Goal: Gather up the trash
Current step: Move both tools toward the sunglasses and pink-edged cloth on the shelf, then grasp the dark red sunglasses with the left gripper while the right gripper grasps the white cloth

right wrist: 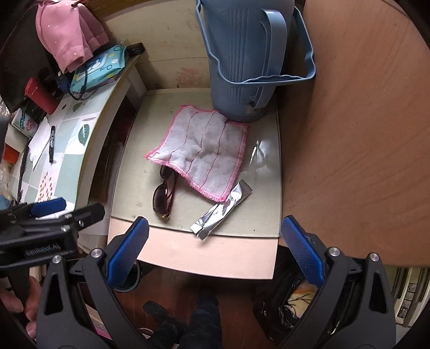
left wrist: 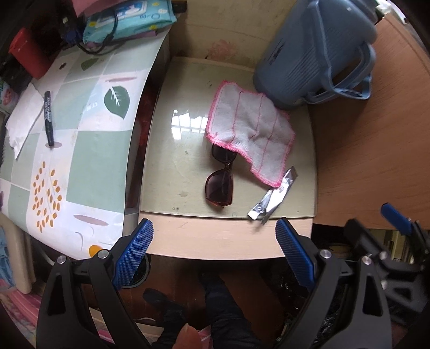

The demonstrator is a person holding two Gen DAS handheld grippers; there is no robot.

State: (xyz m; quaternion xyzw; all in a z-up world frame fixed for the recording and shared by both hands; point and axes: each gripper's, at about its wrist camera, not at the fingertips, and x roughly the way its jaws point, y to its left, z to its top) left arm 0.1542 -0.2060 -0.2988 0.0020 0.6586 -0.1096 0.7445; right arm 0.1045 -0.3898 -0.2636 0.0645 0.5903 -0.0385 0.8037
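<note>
A crumpled silver wrapper (left wrist: 272,196) (right wrist: 221,209) lies near the front right of a small glass-topped table (left wrist: 166,166) (right wrist: 129,182), its upper end touching a pink-edged white cloth (left wrist: 250,128) (right wrist: 207,153). Brown sunglasses (left wrist: 220,185) (right wrist: 164,193) lie partly under the cloth. A clear scrap of plastic (right wrist: 256,153) rests right of the cloth. My left gripper (left wrist: 213,241) hovers open at the table's front edge, nothing between its fingers. My right gripper (right wrist: 215,241) is open too, just in front of the wrapper. A black trash bag (right wrist: 285,298) sits on the floor below right.
A blue thermos jug (left wrist: 309,53) (right wrist: 242,53) stands at the table's back right. A higher side table (left wrist: 80,150) with a leaf-patterned cover holds a black marker (left wrist: 48,118), paper, a wet-wipes pack (left wrist: 129,18) and a red box. A brown wooden panel (right wrist: 349,134) borders the right side.
</note>
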